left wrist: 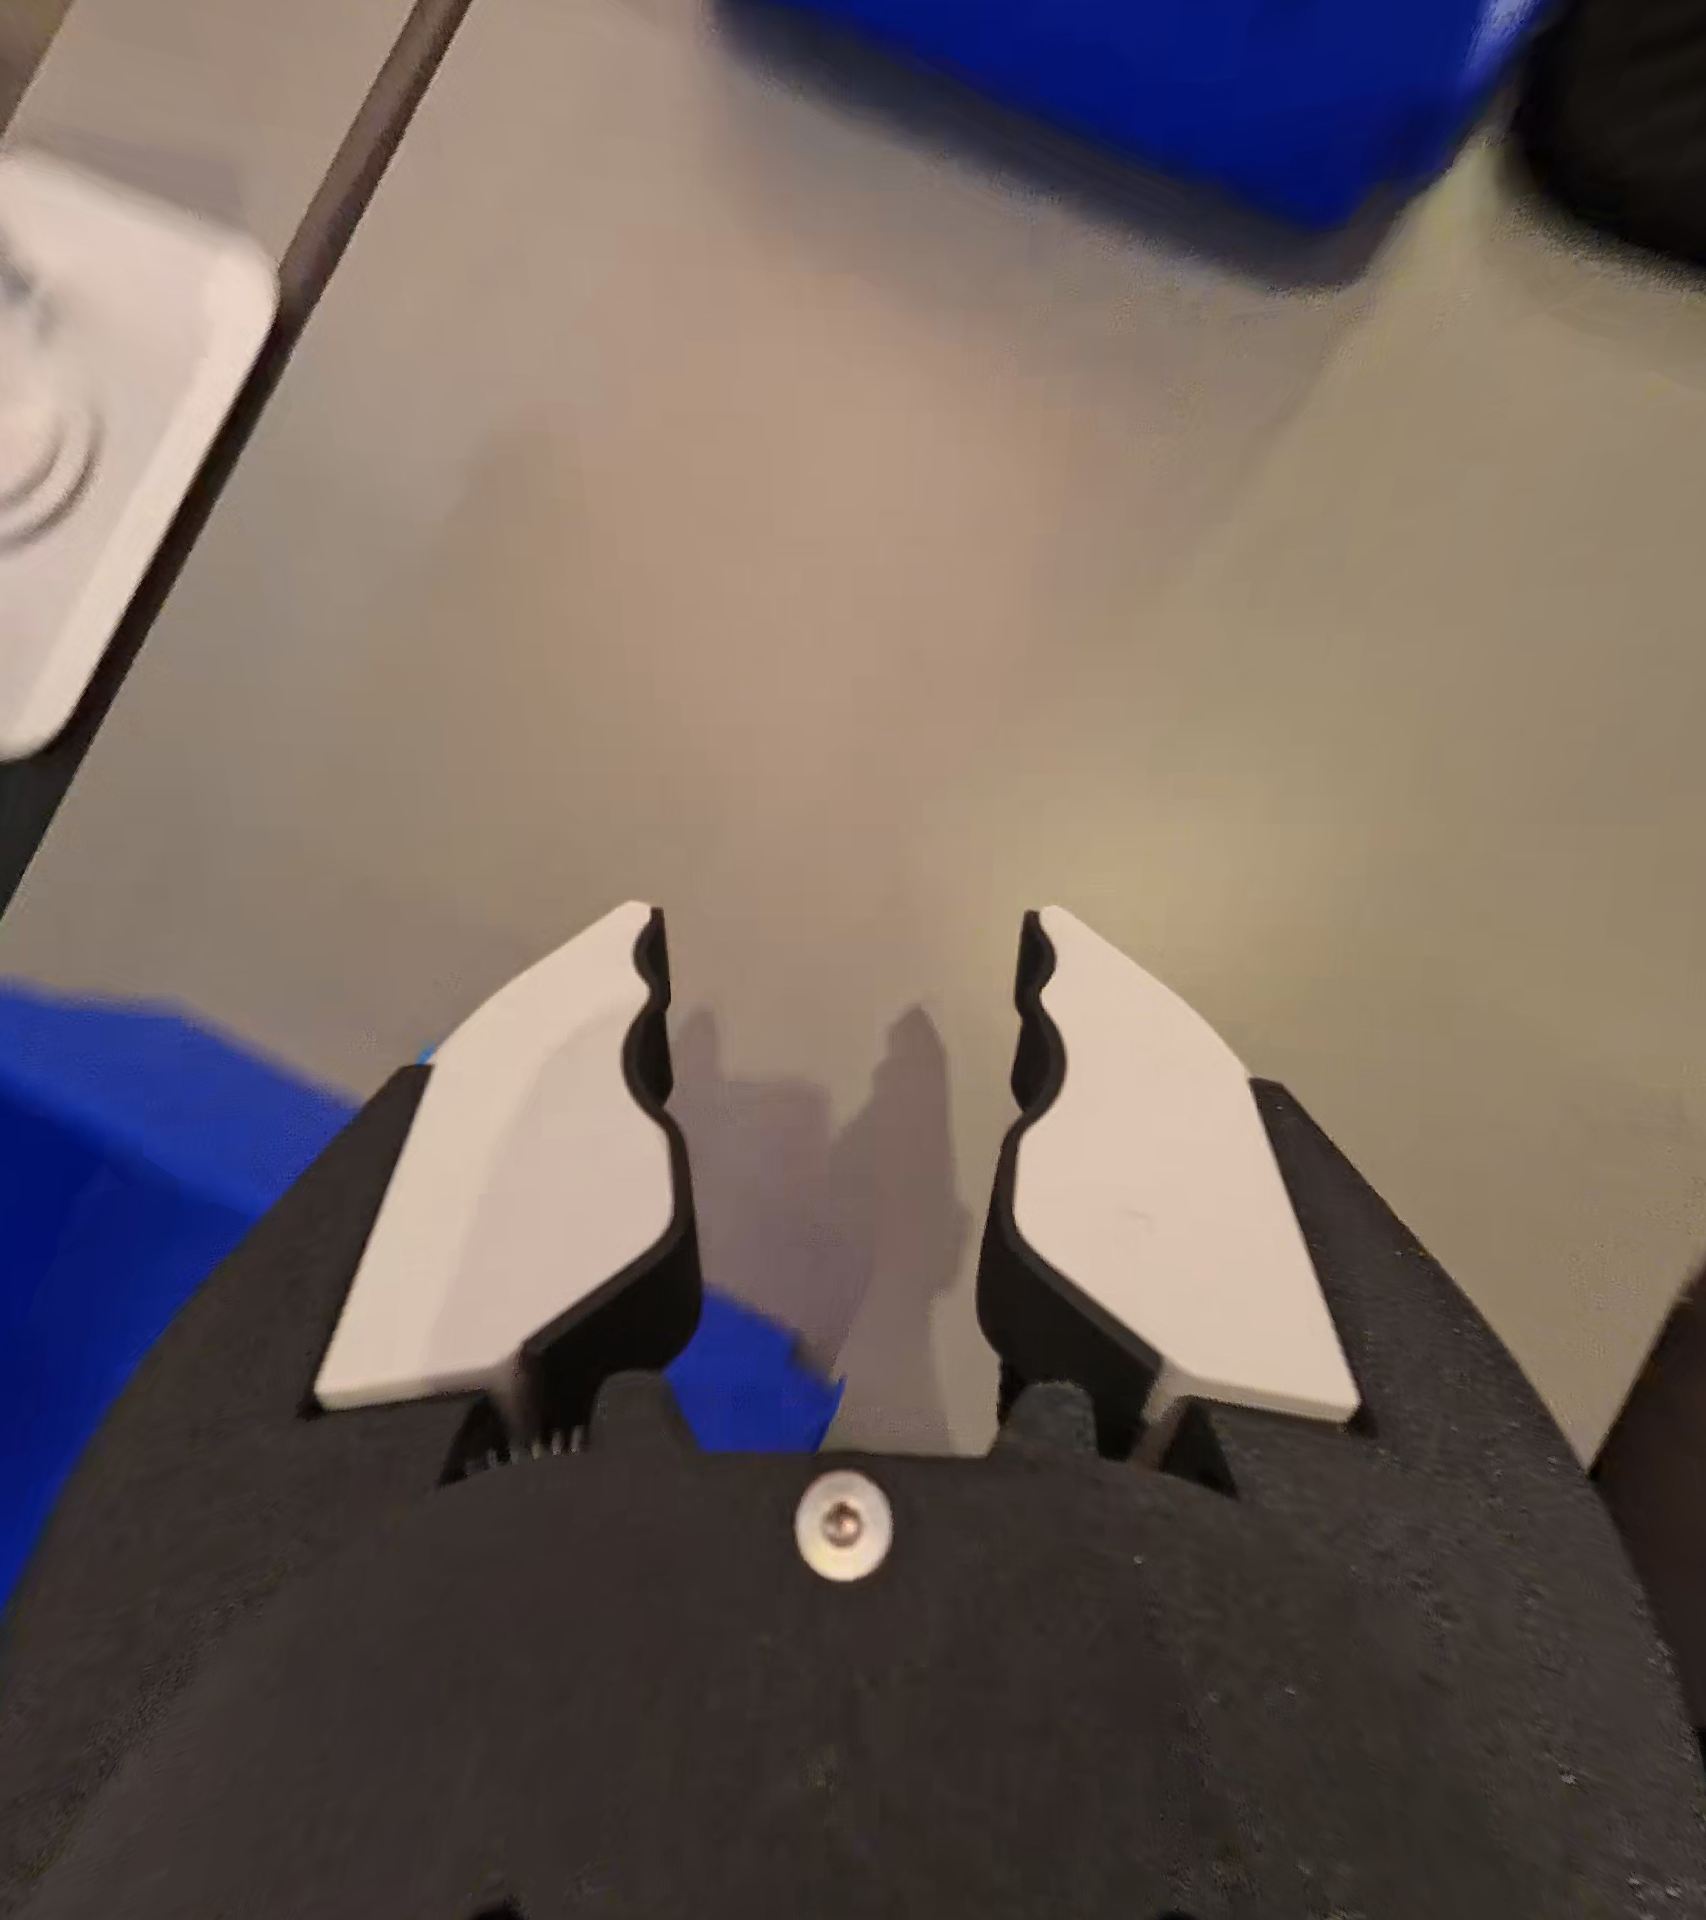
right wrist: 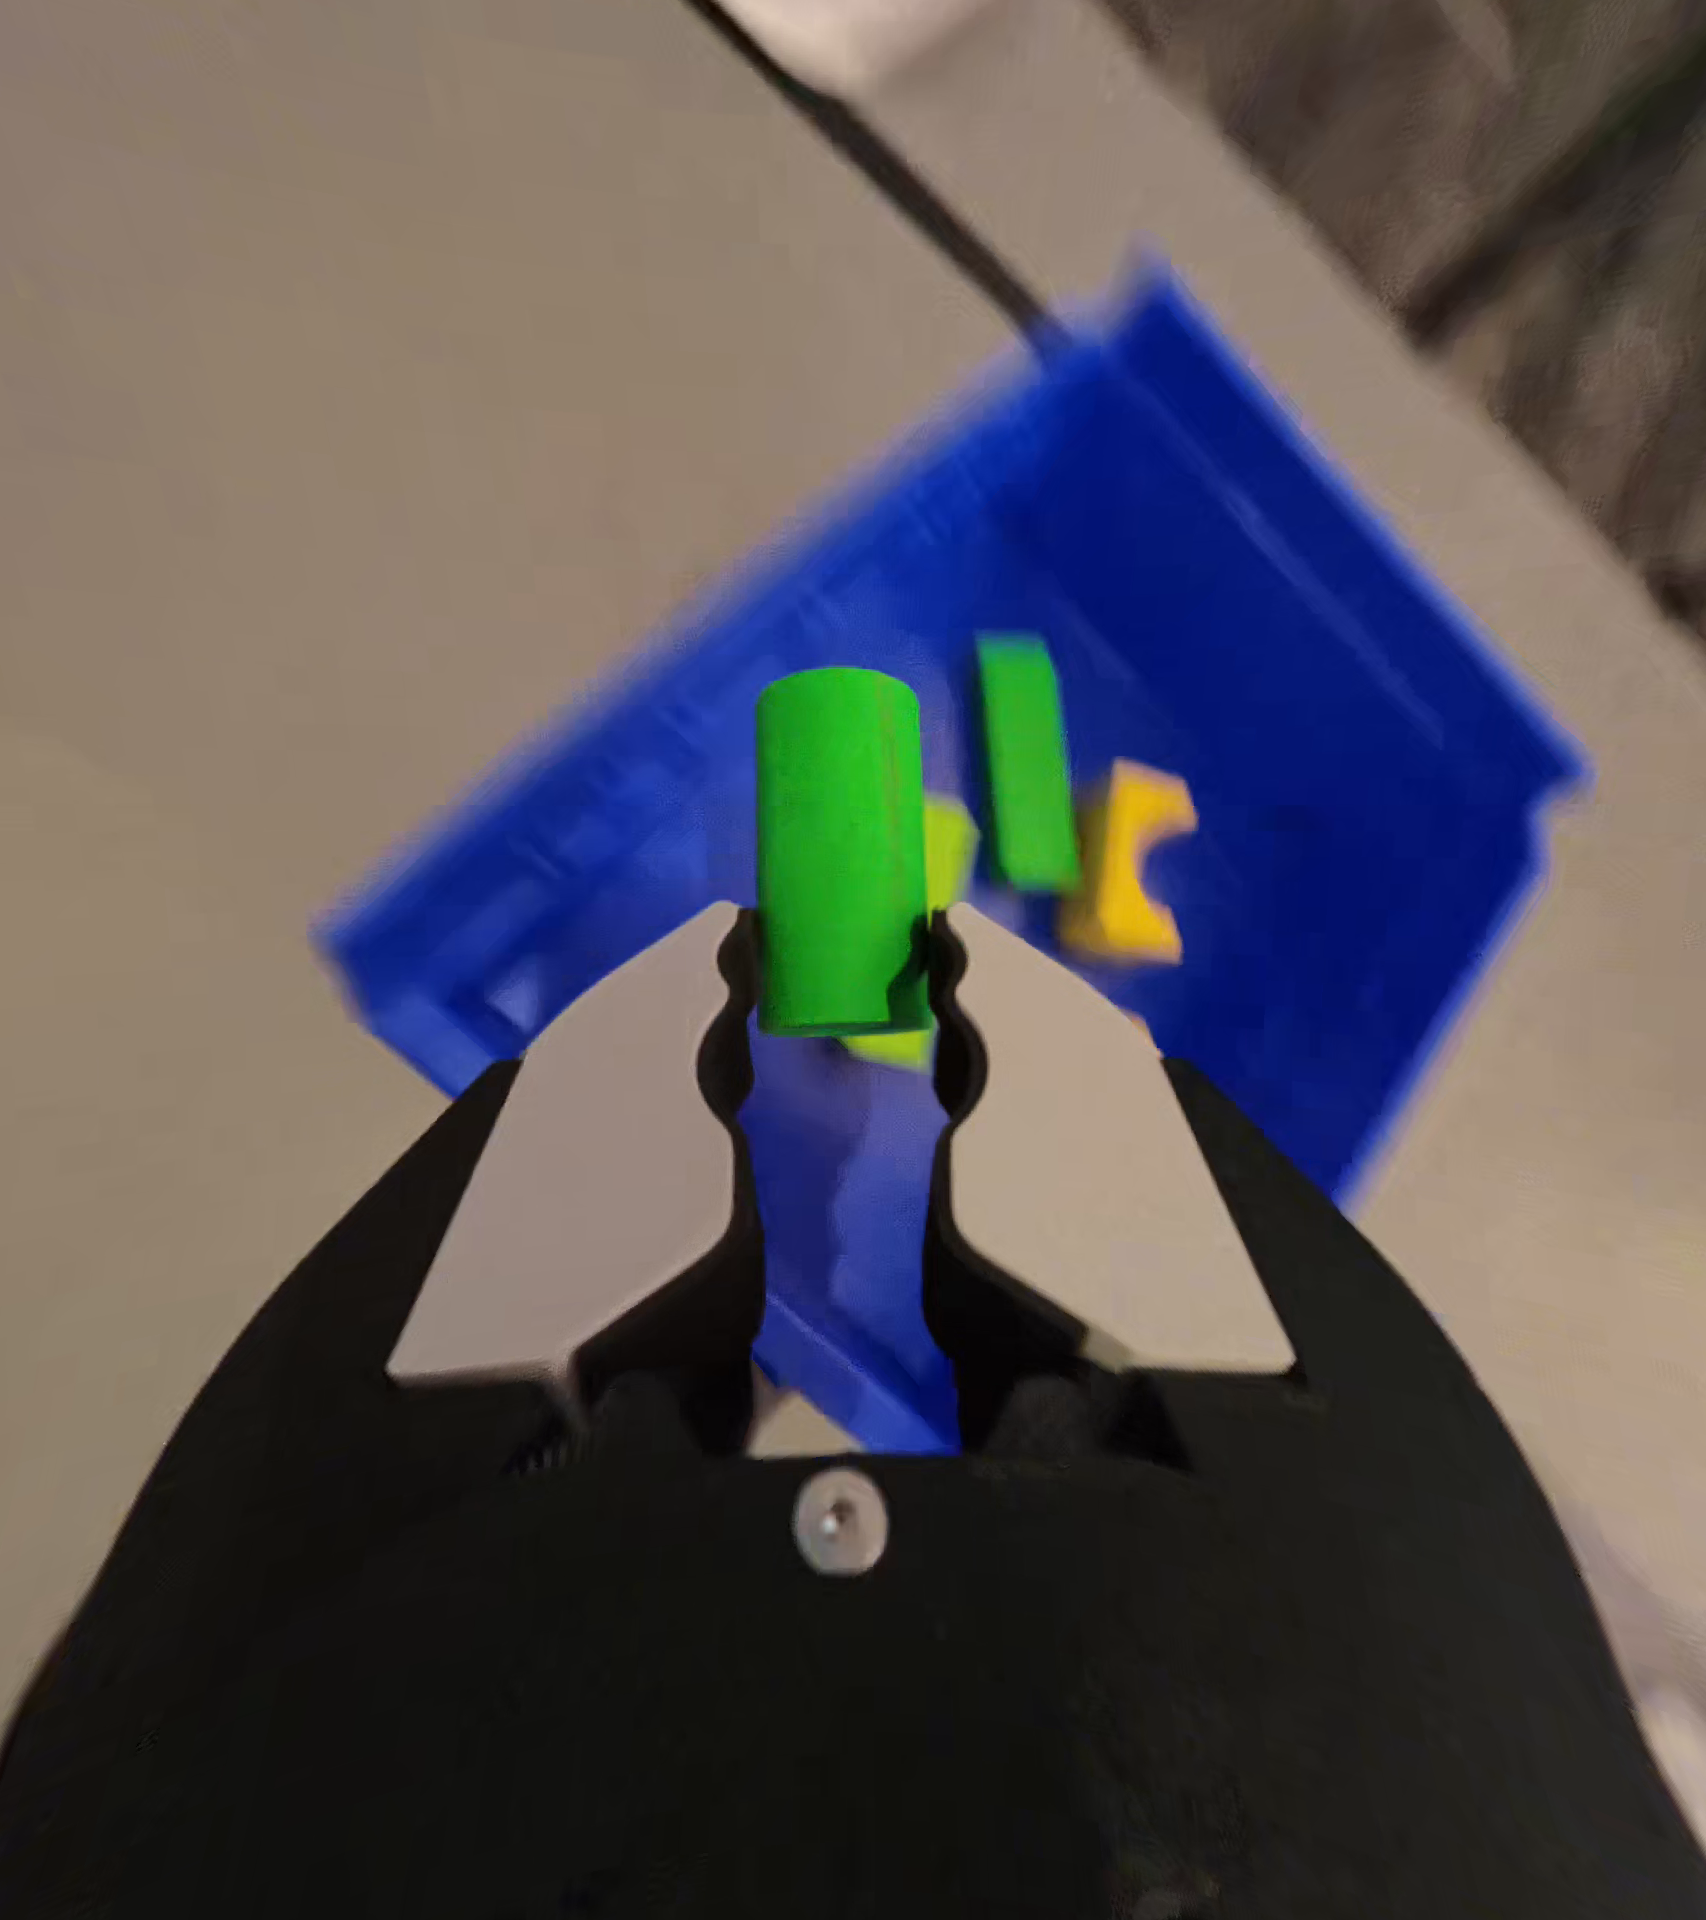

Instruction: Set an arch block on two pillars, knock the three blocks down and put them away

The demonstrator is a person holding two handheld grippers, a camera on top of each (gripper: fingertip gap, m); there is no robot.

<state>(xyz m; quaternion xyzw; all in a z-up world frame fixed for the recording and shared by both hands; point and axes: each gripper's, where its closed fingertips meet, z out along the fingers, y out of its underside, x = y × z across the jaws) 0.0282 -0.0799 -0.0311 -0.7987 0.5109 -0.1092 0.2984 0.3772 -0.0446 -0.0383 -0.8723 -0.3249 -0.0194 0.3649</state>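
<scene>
Black gripper bodies with pale fingers fill the bottom of both wrist views. Seen from its own camera, the right gripper (right wrist: 838,925) pinches a green cylinder block (right wrist: 836,852) at its lower end, with the block pointing away from the camera, above a blue bin (right wrist: 1348,665). Inside the bin lie a second green block (right wrist: 1025,764), a yellow arch block (right wrist: 1129,862) and a yellow-green piece (right wrist: 948,847), all blurred. The left gripper (left wrist: 841,920) hangs with jaws spread and nothing between them over a bare grey table (left wrist: 828,520). Blue bin edges (left wrist: 1140,94) show, blurred, at the top and lower left.
</scene>
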